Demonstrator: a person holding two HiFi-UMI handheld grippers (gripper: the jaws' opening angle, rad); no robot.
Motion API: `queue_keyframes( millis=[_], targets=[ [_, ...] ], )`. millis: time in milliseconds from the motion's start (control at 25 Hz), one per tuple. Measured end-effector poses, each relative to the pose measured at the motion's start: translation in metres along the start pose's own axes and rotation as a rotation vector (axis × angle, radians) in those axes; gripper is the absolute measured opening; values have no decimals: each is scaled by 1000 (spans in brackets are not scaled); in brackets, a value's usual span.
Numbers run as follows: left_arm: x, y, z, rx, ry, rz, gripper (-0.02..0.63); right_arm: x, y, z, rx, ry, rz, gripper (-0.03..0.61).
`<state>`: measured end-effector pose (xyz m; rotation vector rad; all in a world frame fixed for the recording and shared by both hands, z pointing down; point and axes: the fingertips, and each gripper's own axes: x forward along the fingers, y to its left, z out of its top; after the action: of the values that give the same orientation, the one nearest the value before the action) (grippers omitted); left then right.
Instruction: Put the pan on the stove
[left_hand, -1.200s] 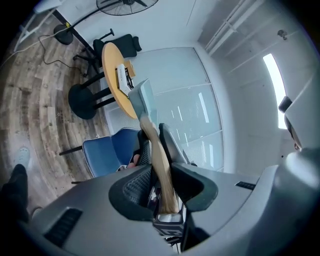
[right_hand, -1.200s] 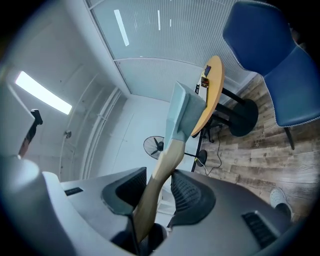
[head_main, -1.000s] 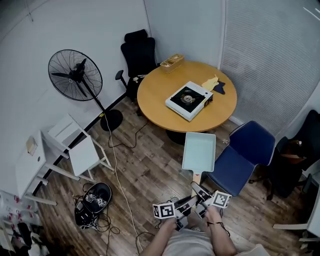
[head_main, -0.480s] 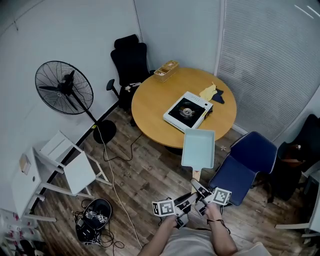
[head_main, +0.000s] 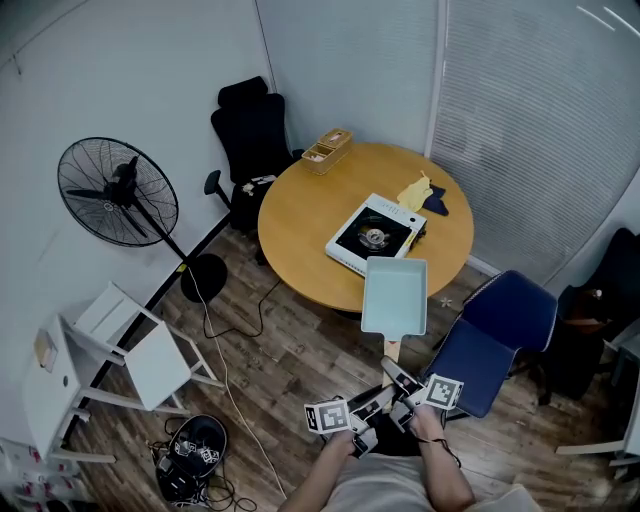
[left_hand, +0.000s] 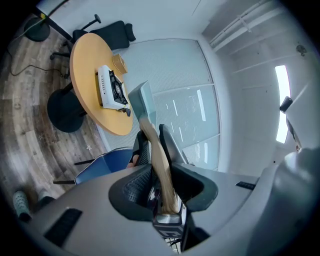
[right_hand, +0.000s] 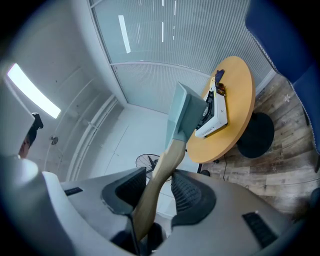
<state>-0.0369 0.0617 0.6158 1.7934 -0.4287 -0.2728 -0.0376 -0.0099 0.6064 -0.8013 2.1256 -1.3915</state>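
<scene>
A pale teal rectangular pan (head_main: 394, 296) with a wooden handle (head_main: 392, 349) hangs level in front of me, its far edge over the near rim of the round wooden table (head_main: 296, 222). The white portable stove (head_main: 374, 234) sits on that table just beyond the pan. My left gripper (head_main: 371, 407) and right gripper (head_main: 401, 387) are both shut on the handle. In the left gripper view the handle (left_hand: 160, 162) runs between the jaws of the left gripper (left_hand: 153, 141) toward the pan (left_hand: 142, 101) and stove (left_hand: 112, 88). The right gripper (right_hand: 160, 183) view shows the same handle (right_hand: 159, 172), pan (right_hand: 186, 116) and stove (right_hand: 216, 116).
A blue chair (head_main: 497, 328) stands right of the pan, close to the table. A black office chair (head_main: 248, 126), a standing fan (head_main: 116, 192) and a white stand (head_main: 132, 342) are to the left. A wooden box (head_main: 327, 150) and cloths (head_main: 424, 193) lie on the table. Cables cross the floor (head_main: 222, 330).
Both grippers have carried the pan forward, from over the floor beside the blue chair to the table's near edge. The table and stove are closer now.
</scene>
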Motion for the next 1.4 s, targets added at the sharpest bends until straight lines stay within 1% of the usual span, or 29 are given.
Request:
queue_keyframes(
  millis=[160,320,560,760,880,1080,1200,1400],
  targets=[
    [9,3,5,-16,5,-11,135,1,-6,10,-9,-1,-10,161],
    [13,13,20,-23,11,4,135,12,-21,17,20,-12,-25,164],
    [31,27,58,-17,17,31,137,46,-37,42,34,-6,-22,164],
    [46,35,87,-23,-1,48,137,70,-47,64,15,20,-32,164],
    [54,40,105,-18,-7,57,137,85,-52,76,22,25,-15,164],
    [70,48,128,-35,-16,67,137,103,-65,95,30,45,-13,165],
    [80,51,145,-57,-39,59,137,115,-71,108,37,51,-6,166],
    [97,59,164,-57,-43,68,135,129,-80,127,29,65,5,167]
  ],
)
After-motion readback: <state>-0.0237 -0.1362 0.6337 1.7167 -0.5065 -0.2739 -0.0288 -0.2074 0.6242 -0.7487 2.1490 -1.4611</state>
